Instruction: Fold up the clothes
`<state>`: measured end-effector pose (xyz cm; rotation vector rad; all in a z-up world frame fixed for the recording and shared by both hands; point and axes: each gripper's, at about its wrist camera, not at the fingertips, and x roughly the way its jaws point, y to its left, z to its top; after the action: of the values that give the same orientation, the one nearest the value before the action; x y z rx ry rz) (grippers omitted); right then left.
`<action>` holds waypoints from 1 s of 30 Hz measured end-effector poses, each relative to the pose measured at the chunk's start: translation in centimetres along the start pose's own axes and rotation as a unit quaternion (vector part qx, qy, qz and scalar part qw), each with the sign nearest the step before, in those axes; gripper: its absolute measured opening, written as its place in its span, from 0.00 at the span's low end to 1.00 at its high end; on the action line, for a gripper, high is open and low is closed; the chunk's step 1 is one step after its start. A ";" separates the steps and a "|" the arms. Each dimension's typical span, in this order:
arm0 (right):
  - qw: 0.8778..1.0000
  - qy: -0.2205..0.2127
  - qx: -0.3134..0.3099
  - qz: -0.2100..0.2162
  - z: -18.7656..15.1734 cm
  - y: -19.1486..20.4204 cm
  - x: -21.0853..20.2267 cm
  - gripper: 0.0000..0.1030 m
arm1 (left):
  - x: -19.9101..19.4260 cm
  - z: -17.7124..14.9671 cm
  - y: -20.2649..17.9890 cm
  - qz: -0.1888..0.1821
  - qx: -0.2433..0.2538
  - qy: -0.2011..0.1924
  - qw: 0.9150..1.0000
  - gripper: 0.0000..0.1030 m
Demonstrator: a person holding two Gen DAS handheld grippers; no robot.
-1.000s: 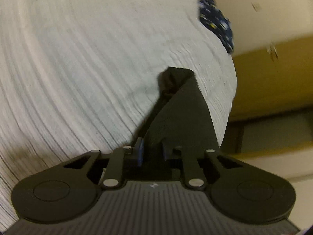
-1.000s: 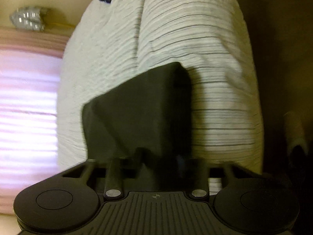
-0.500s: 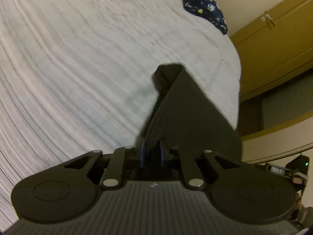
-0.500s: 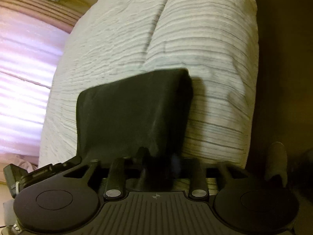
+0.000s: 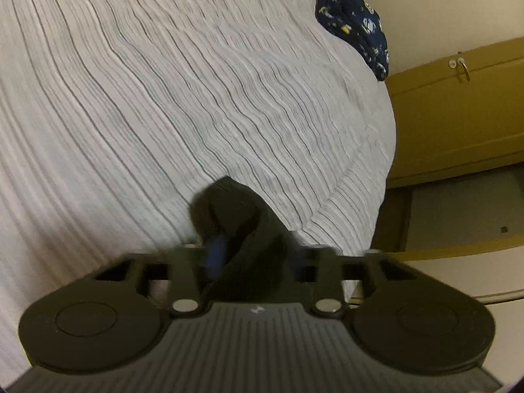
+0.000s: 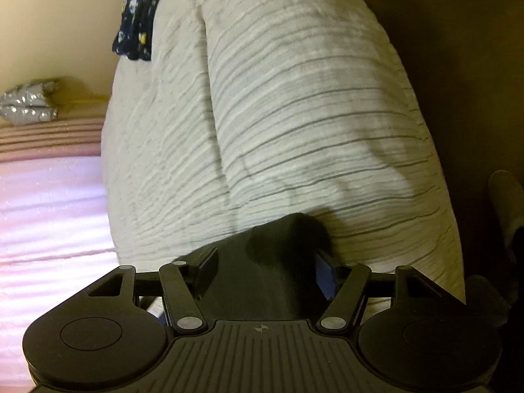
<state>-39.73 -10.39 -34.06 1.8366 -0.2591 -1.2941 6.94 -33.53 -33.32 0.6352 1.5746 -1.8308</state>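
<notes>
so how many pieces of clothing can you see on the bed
2. A black fabric garment sits at the near edge of the white striped bedspread, between the fingers of both grippers. A navy printed garment lies crumpled at the far edge. Others may be out of view.

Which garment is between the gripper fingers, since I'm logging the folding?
The plain black garment, bunched between the left gripper's fingers. The navy printed garment lies apart at the striped bedspread's far edge.

place: home bedroom | evid: bed (image 5: 163, 98) w/ striped white cover; wooden cupboard door (image 5: 458, 114) w/ key beside it; patterned navy garment (image 5: 357, 23) at bed's far edge; cream walls
</notes>
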 end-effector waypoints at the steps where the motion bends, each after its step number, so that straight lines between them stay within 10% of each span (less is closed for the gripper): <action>1: 1.000 0.000 -0.004 -0.014 0.0 -0.1 0.1 0.27 | 0.1 -0.2 0.1 -0.004 0.007 -0.007 1.000 0.08; 7: 0.996 -0.034 -0.083 -0.006 -2.0 0.2 -0.7 0.14 | -0.6 -2.2 1.6 -0.024 0.057 -0.067 0.996 0.08; 14: 0.990 -0.022 -0.136 -0.037 -1.8 1.4 0.0 0.24 | 0.2 -2.2 -1.0 0.070 0.154 -0.076 0.983 0.18; 17: 0.964 -0.073 -0.229 -0.111 -3.0 4.1 -2.1 0.54 | -2.5 -2.9 -2.6 0.105 0.175 -0.111 0.973 0.16; 21: 0.917 -0.114 -0.349 -0.154 -5.9 6.4 -3.8 0.53 | -3.3 -5.0 -4.4 0.120 0.227 -0.112 0.960 0.06; 24: 0.889 -0.102 -0.414 -0.165 -7.9 7.1 -3.0 0.29 | -2.6 -6.6 -5.6 0.120 0.282 -0.094 0.947 0.04; 30: 0.858 -0.081 -0.462 -0.211 -9.5 5.9 1.5 0.29 | 2.7 -6.7 -3.7 0.150 0.315 -0.062 0.935 0.03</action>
<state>-29.29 -9.98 -29.84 0.9641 0.6300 -1.4945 2.12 -27.00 -33.91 0.9576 0.7328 -2.0758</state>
